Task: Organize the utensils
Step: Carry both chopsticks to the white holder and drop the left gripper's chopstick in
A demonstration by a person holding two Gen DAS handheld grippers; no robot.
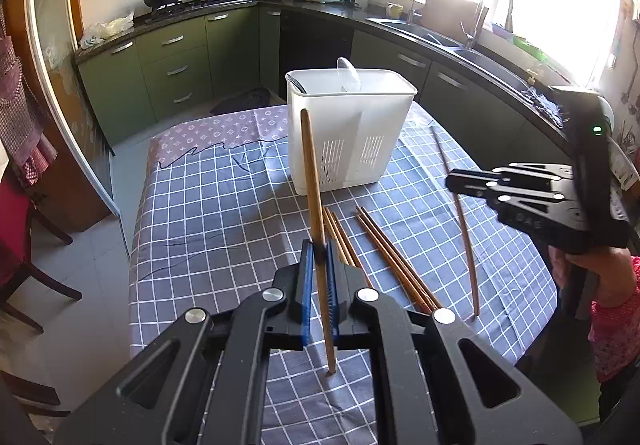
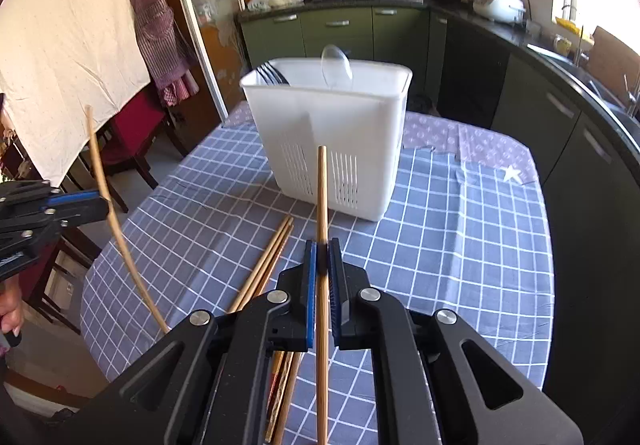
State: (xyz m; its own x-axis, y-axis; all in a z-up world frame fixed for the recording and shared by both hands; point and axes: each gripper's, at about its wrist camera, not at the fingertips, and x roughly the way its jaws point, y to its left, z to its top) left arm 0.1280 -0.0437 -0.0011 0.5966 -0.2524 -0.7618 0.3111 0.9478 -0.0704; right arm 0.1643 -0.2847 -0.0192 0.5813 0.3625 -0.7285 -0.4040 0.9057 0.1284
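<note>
Chopsticks sit clamped in both tools: the left hand-held gripper (image 1: pixel 319 249) pinches one chopstick (image 1: pixel 314 181) steeply upright, its lower tip near the table (image 1: pixel 208 205); the right hand-held gripper (image 2: pixel 322 251) is closed on another chopstick (image 2: pixel 322 185), likewise upright. Loose chopsticks (image 1: pixel 384 249) lie on the cloth between them (long axes running toward the caddy). Straight ahead of both stands the white utensil caddy (image 1: pixel 348 133), seemingly about equally near
</note>
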